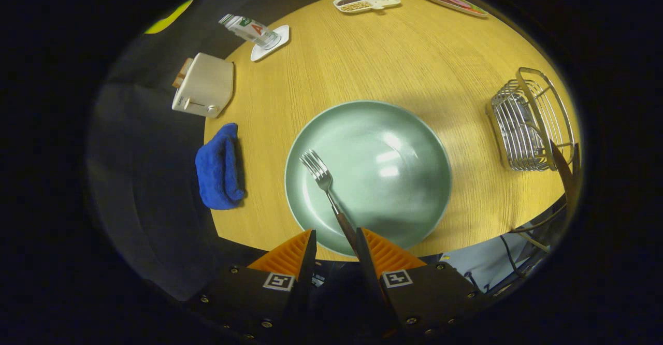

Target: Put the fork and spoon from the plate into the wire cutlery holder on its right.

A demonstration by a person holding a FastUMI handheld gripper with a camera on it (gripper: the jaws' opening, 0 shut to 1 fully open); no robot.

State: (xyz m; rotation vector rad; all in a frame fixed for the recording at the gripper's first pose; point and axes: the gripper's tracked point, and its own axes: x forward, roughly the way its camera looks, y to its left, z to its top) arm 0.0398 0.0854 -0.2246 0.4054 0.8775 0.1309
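Fork [323, 179]: lies on the left part of the plate, tines toward the upper left, its dark handle running down and right to the plate's near rim, where it passes beside the inner face of the tool's right finger.
Plate [404, 127]: round, pale green and glossy, at the centre of the frame, just ahead of the tool.
Tool [334, 244]: at the bottom centre, fingers set apart with a clear gap; the fork's handle end sits in that gap close to the right finger, and whether it touches cannot be told; the left finger is apart from it, so nothing is clamped.
Wire cutlery holder [531, 119]: at the right of the frame, well apart from the plate, on the tabletop; a dark handle sticks out of it at the lower right.
Tabletop [362, 60]: round, light wood grain.
Blue cloth [220, 166]: bunched, left of the plate at the tabletop's edge.
Toaster [204, 86]: cream, upper left, above the cloth.
Bottle [248, 28]: clear, on a white coaster [269, 44], above the toaster.
Divided snack tray [366, 1]: top centre.
Flat tray [453, 2]: top right, beside it.
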